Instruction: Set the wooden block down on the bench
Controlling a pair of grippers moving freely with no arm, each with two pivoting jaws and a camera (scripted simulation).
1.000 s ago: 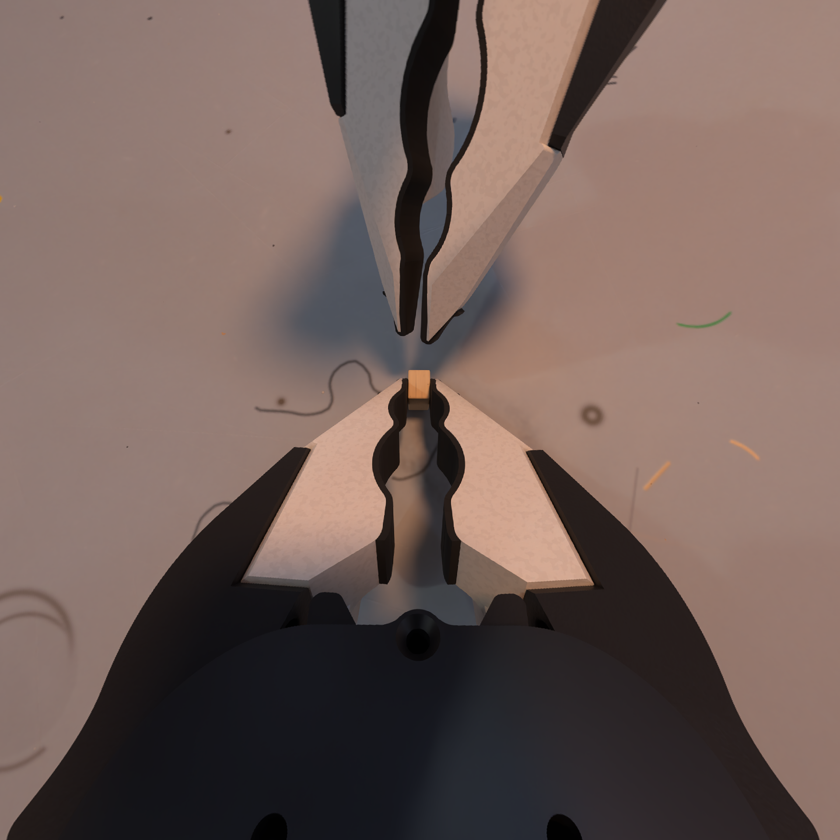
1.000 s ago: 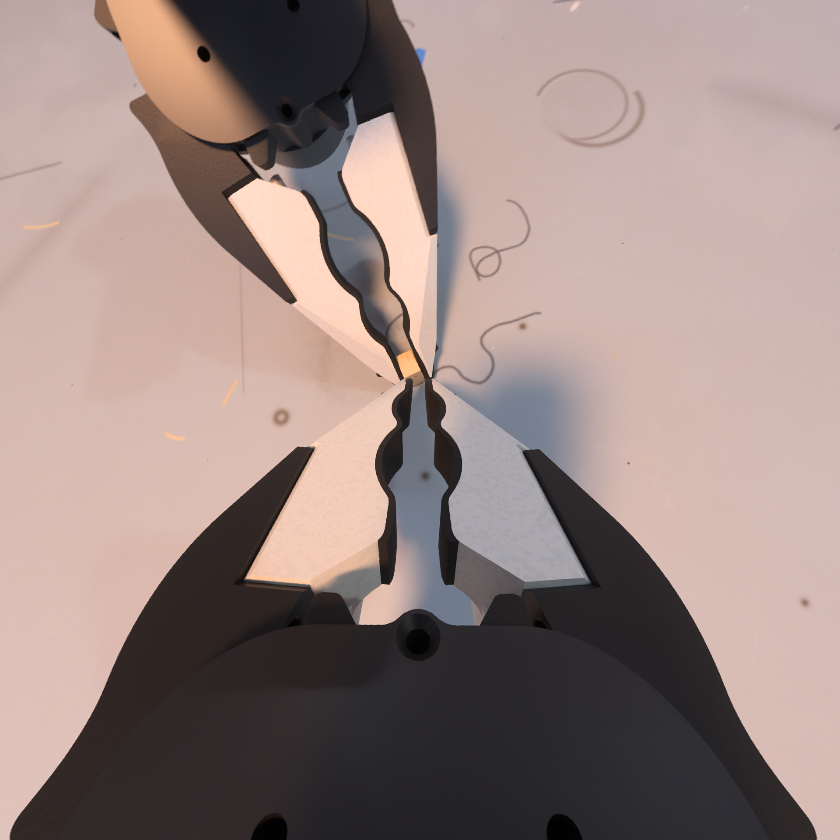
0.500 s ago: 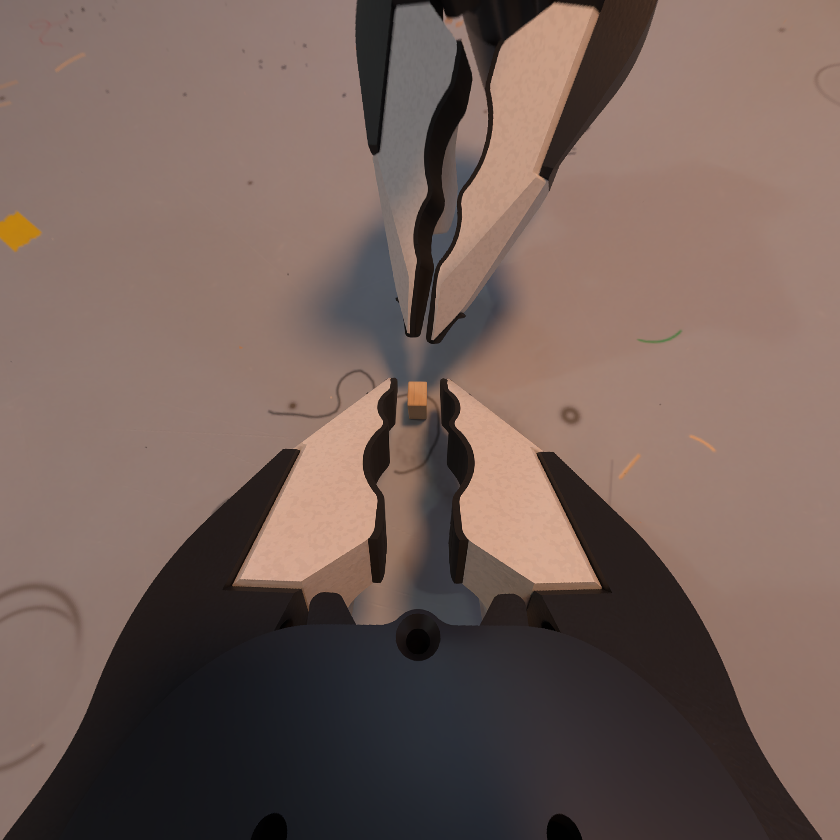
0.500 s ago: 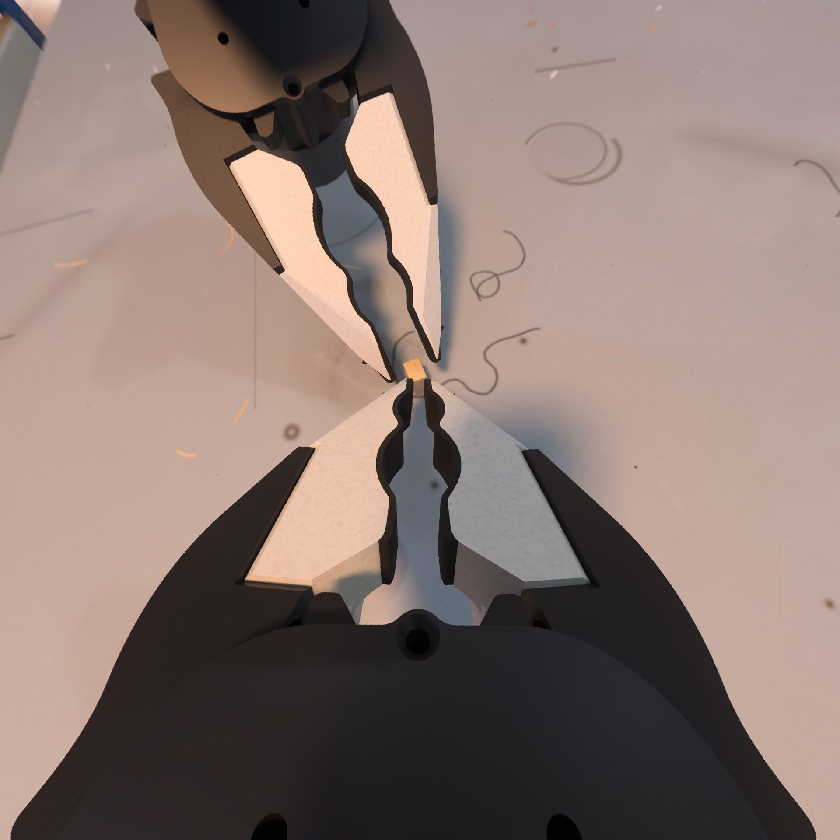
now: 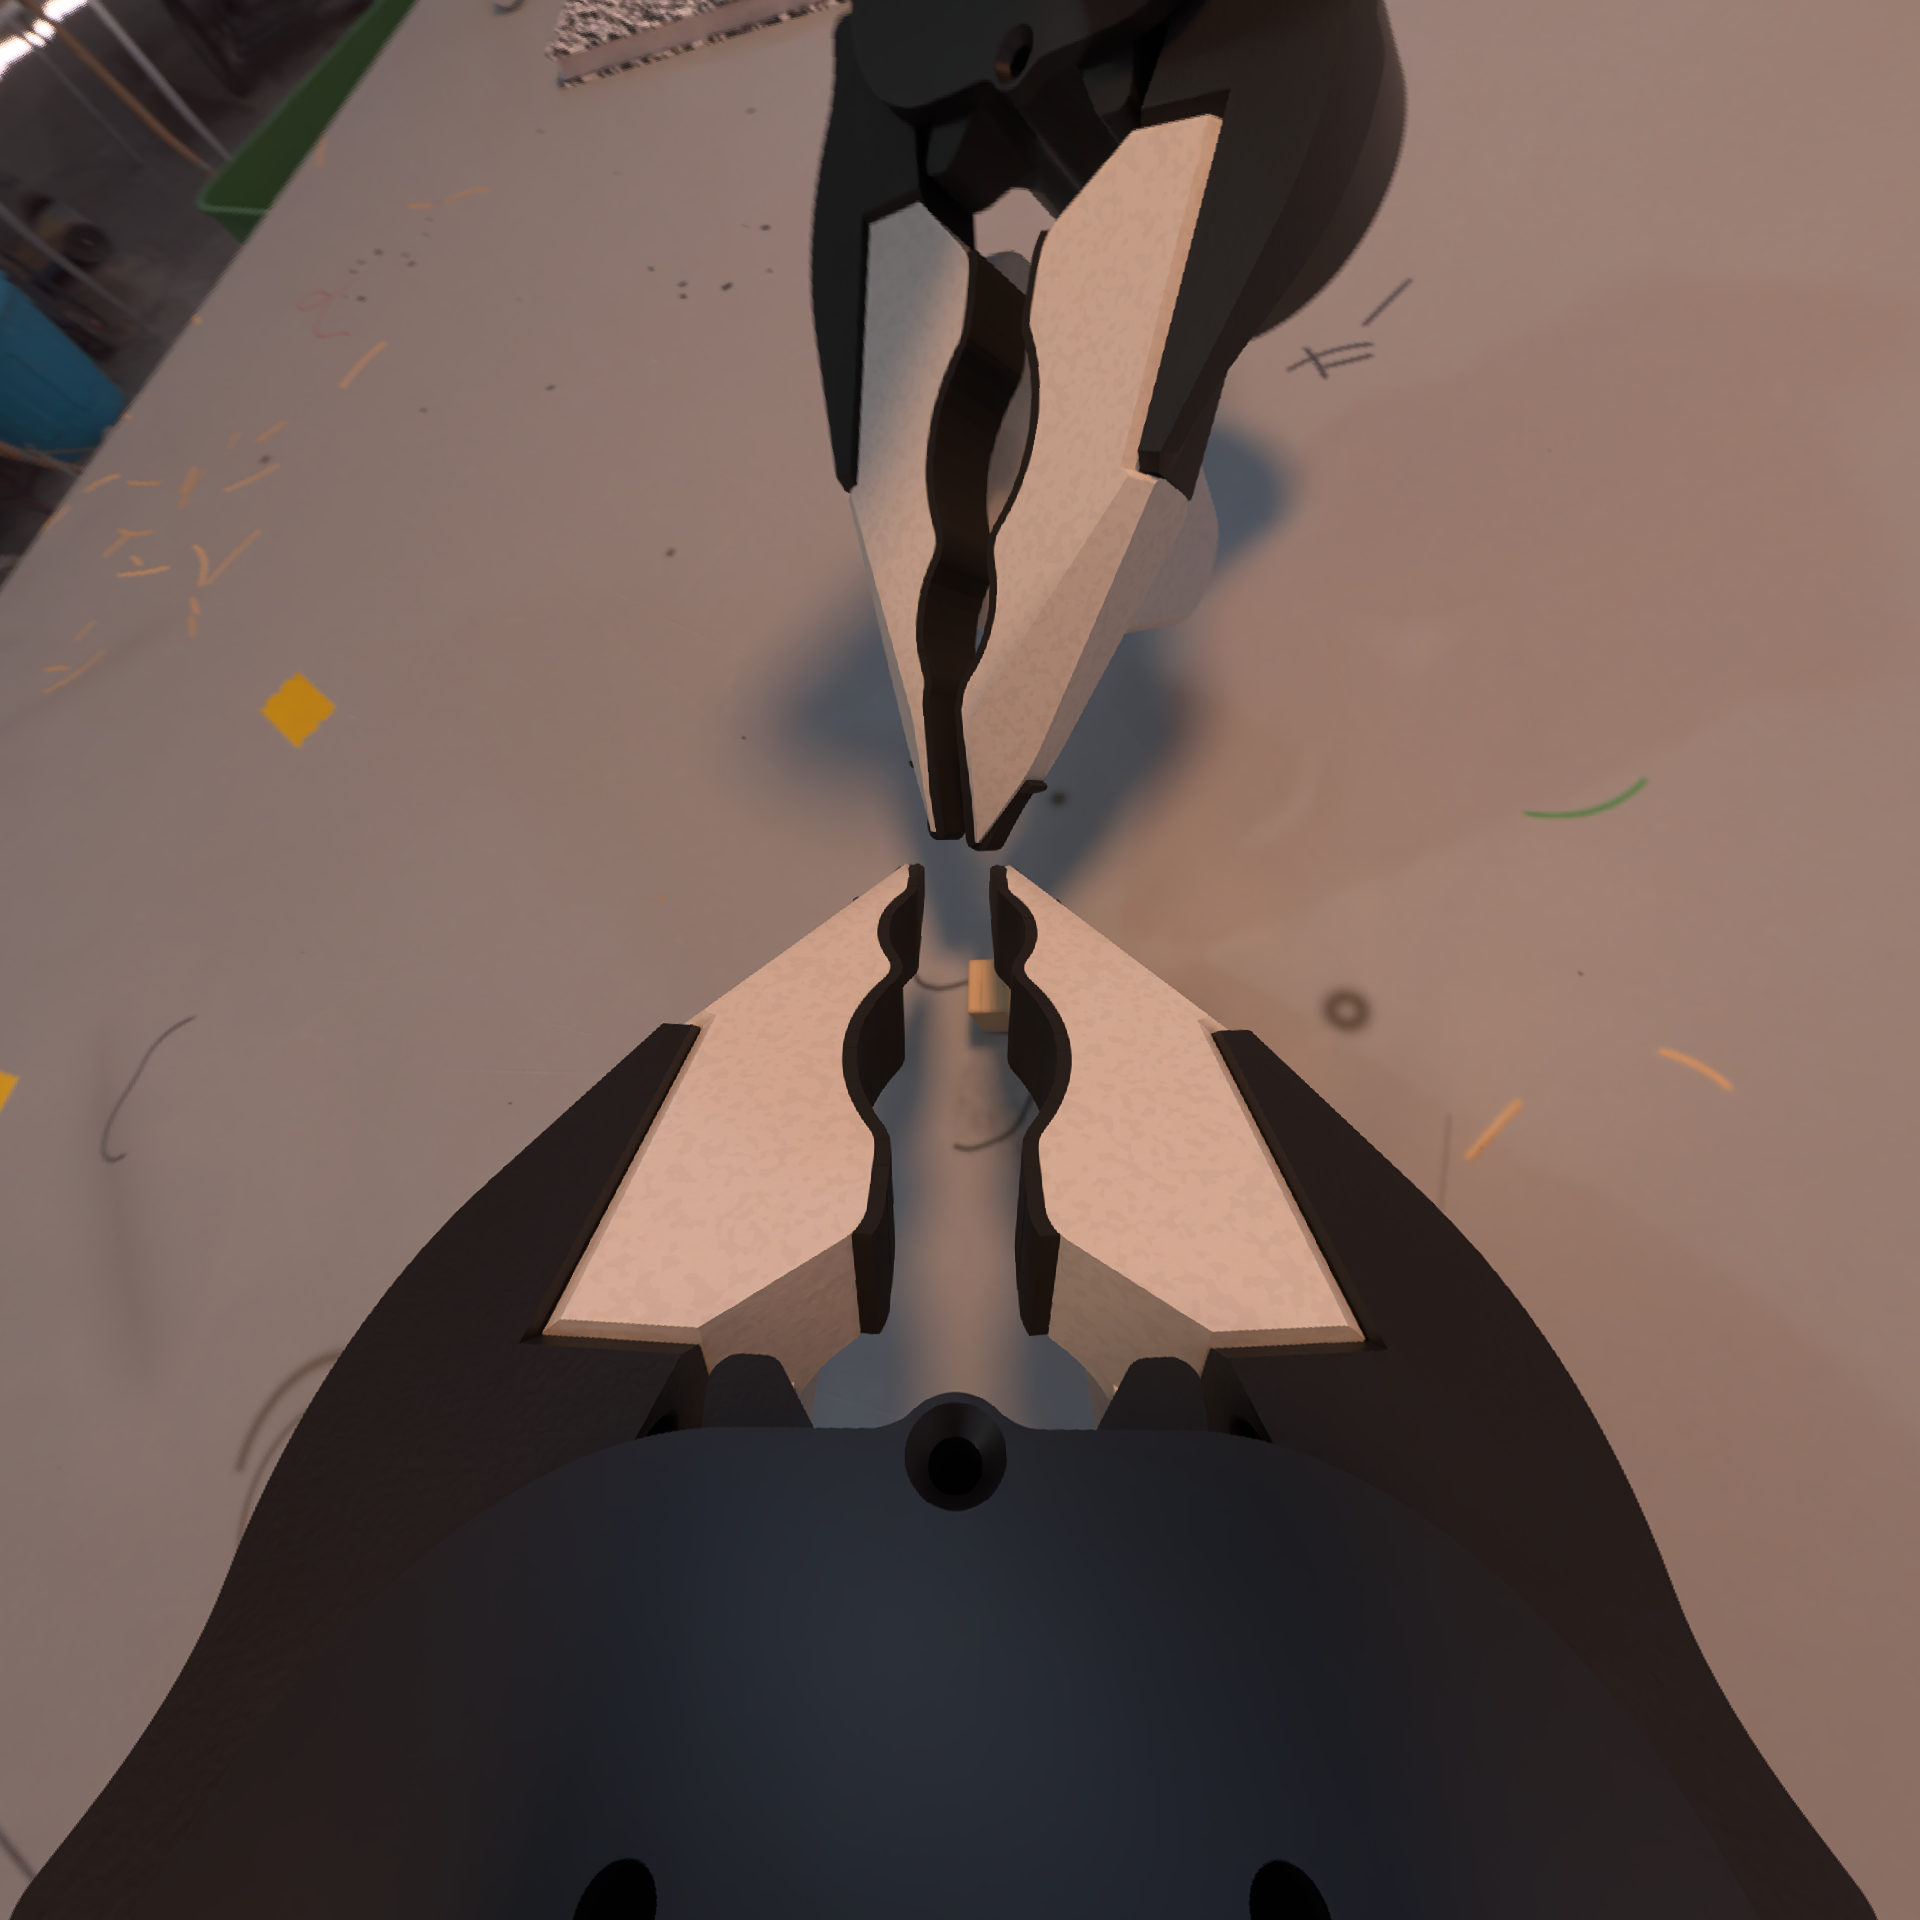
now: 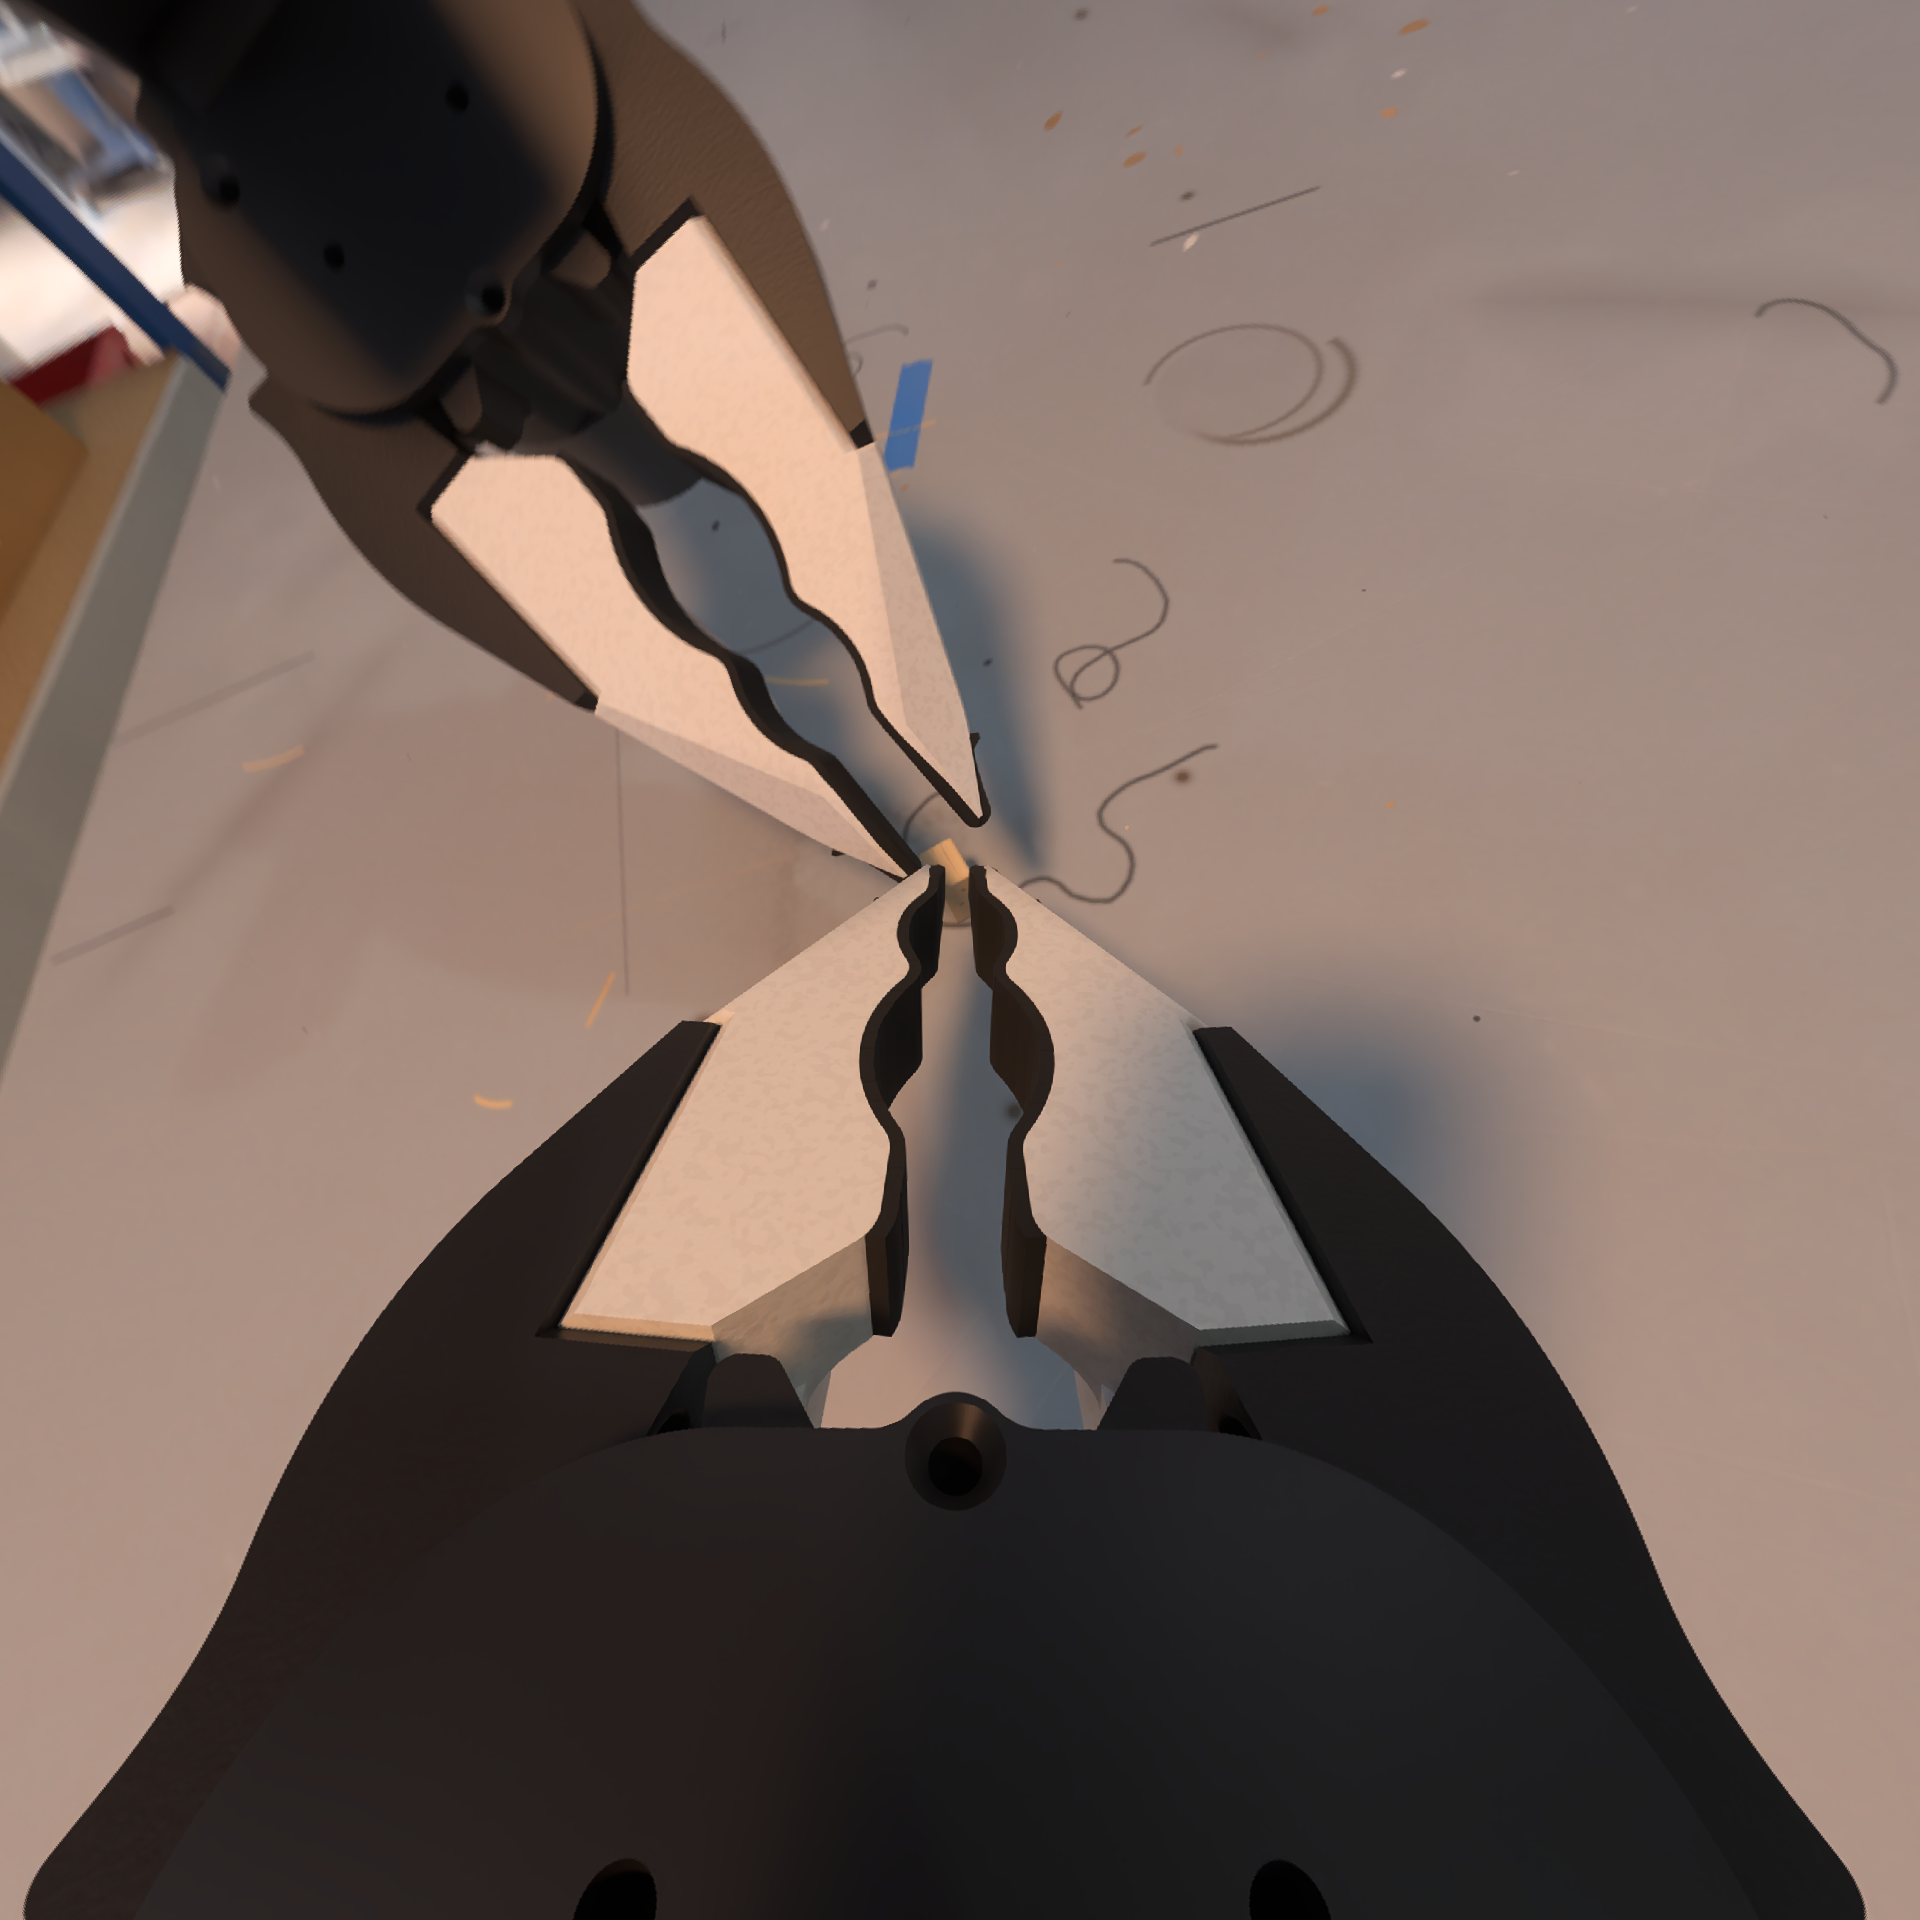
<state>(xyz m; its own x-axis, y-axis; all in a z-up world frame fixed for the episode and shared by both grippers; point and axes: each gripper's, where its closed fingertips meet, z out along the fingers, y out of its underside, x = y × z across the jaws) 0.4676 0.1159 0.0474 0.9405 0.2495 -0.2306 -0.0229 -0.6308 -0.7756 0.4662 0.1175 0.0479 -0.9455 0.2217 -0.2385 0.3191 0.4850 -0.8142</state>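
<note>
The small wooden block lies on the grey bench, free of both grippers. In the left wrist view it shows low between the fingers, partly hidden by the right-hand finger. My left gripper is open and empty, above the block. My right gripper faces it from the far side, tips nearly touching, shut and empty. In the right wrist view the block shows just beyond my right gripper, with the open left gripper over it.
A green bin edge and a speckled slab lie at the far left of the bench. A yellow square mark and a blue tape strip are on the surface. The bench edge runs along the left.
My left gripper opened and let go of the block, which now rests on the bench. Both grippers have since lifted away from the bench, showing more of it.
</note>
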